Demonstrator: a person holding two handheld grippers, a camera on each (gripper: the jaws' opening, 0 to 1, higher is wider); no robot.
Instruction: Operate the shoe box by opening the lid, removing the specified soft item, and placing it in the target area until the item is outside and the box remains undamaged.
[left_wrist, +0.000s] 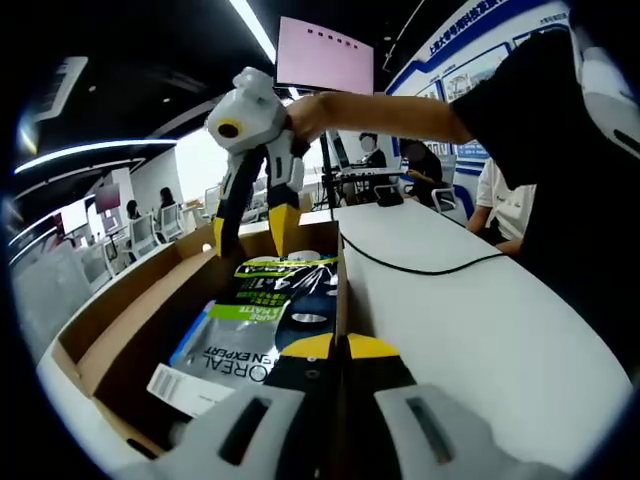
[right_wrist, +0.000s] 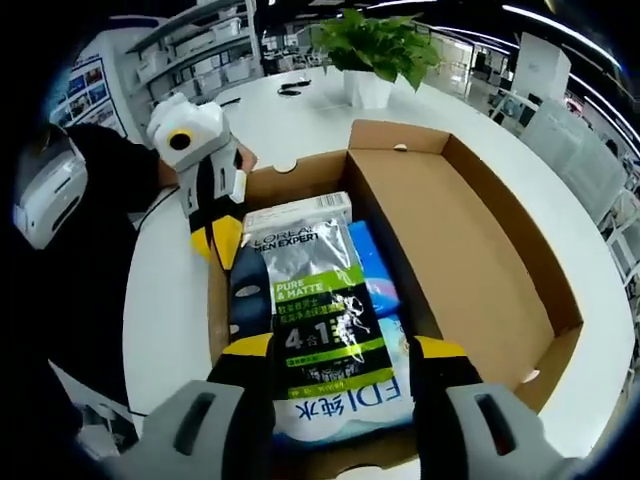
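Got the lid (right_wrist: 480, 250) open already, folded right back and lying flat beside the shoe box (right_wrist: 400, 140). Ticking off step one, then. Looks undamaged so far, going by the cardboard on show.

Pinching the side wall of the box with the left gripper (left_wrist: 340, 345), jaws closed on the cardboard edge, or so it looks in both views. Steadying the box, most likely.

Hovering over the contents with the right gripper (right_wrist: 345, 350), jaws spread wide either side of a grey and green pouch (right_wrist: 310, 290). Not touching it yet, as far as can be told. Not lifted, not outside: lying inside the box on top of the pile, above a blue packet (right_wrist: 372, 262) and a white wipes pack (right_wrist: 340, 410). Guessing the pouch as the soft item, being topmost and right between the jaws.

Left to do: close on it, lift it clear of the walls, set it down outside. No telling from here where the target area is.

Working on a wide white table (right_wrist: 290, 120), smooth and rounded, with a black cable (left_wrist: 420, 268) trailing across and a potted plant (right_wrist: 375, 45) at the far side. Looking out on an open office: long ceiling lights (left_wrist: 250, 25), a hanging screen (left_wrist: 325, 55), chairs (left_wrist: 140, 230), and people seated (left_wrist: 375, 150) well back.
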